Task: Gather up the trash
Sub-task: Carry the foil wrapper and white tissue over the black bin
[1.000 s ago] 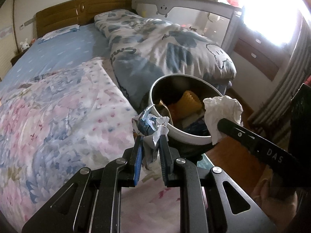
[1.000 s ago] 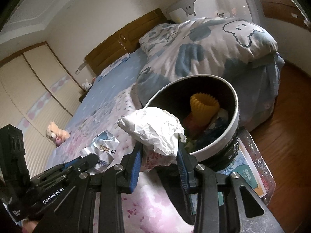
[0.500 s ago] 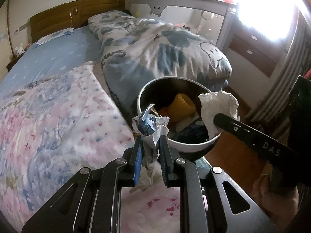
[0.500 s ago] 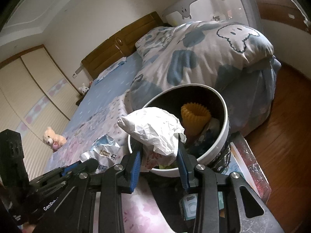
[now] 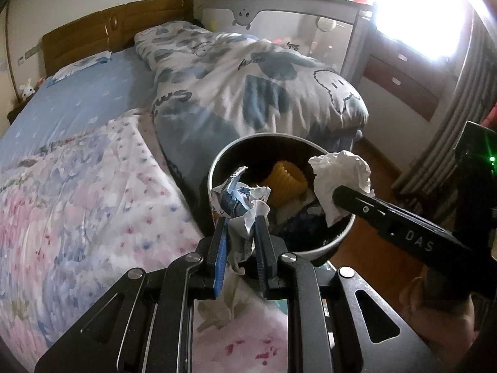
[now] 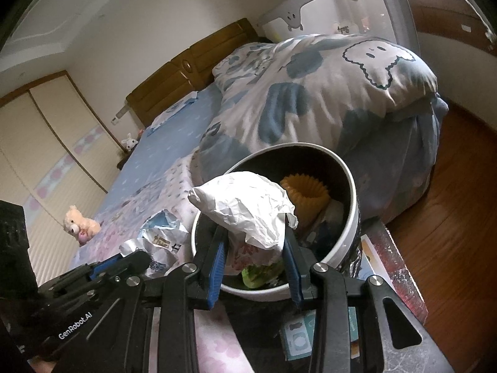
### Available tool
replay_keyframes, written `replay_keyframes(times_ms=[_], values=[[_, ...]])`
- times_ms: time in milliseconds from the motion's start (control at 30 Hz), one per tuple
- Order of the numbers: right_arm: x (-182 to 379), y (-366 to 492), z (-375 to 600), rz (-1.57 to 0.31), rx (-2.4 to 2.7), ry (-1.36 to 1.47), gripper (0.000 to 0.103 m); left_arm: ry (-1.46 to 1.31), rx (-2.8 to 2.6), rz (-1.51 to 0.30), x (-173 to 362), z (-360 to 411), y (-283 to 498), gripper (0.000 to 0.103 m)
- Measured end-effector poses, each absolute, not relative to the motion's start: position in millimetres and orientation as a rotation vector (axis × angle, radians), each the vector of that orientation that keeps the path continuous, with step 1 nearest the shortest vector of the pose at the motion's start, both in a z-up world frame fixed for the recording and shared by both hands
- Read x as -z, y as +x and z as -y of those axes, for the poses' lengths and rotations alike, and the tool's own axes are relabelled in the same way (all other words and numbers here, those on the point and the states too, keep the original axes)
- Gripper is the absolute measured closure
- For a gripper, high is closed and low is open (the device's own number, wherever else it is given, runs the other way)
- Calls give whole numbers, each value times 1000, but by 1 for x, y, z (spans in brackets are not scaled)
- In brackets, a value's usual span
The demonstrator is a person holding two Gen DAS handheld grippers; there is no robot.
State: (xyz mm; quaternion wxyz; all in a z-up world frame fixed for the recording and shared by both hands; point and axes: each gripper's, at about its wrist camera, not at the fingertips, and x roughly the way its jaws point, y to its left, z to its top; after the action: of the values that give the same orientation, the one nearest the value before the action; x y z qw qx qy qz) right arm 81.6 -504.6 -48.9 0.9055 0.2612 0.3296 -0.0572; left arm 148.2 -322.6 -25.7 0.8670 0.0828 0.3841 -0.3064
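Two hand-held grippers, two pieces of crumpled trash in their grasp, and one round bin beside a bed; the left gripper (image 5: 241,214) has its two blue-padded fingers nearly together, pinching a crumpled blue-and-white wrapper (image 5: 240,199) that bulges above the fingertips and trails down between them; the right gripper (image 6: 253,233) has its fingers set a little wider, clamped on a larger wad of crumpled white paper (image 6: 245,205) that swells over both fingertips; one white-rimmed trash bin (image 6: 352,192) with a dark inside stands just ahead of both grippers, its near rim under the fingertips of each, so both pieces hang over its mouth; inside it, beyond the held paper, sits one ribbed yellow cup (image 6: 306,191), with some green scrap (image 6: 259,275) low between the right gripper's fingers; to the left of the left gripper spreads one floral quilt (image 5: 77,202); farther ahead, past the bin, lies one blue-and-white duvet (image 5: 248,93).
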Motion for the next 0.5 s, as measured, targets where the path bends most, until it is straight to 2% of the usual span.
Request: replay_keyframes(times_ms=[500], values=[[47, 94, 525, -699, 138, 520, 66, 212, 646, -798, 27, 351, 167, 88]])
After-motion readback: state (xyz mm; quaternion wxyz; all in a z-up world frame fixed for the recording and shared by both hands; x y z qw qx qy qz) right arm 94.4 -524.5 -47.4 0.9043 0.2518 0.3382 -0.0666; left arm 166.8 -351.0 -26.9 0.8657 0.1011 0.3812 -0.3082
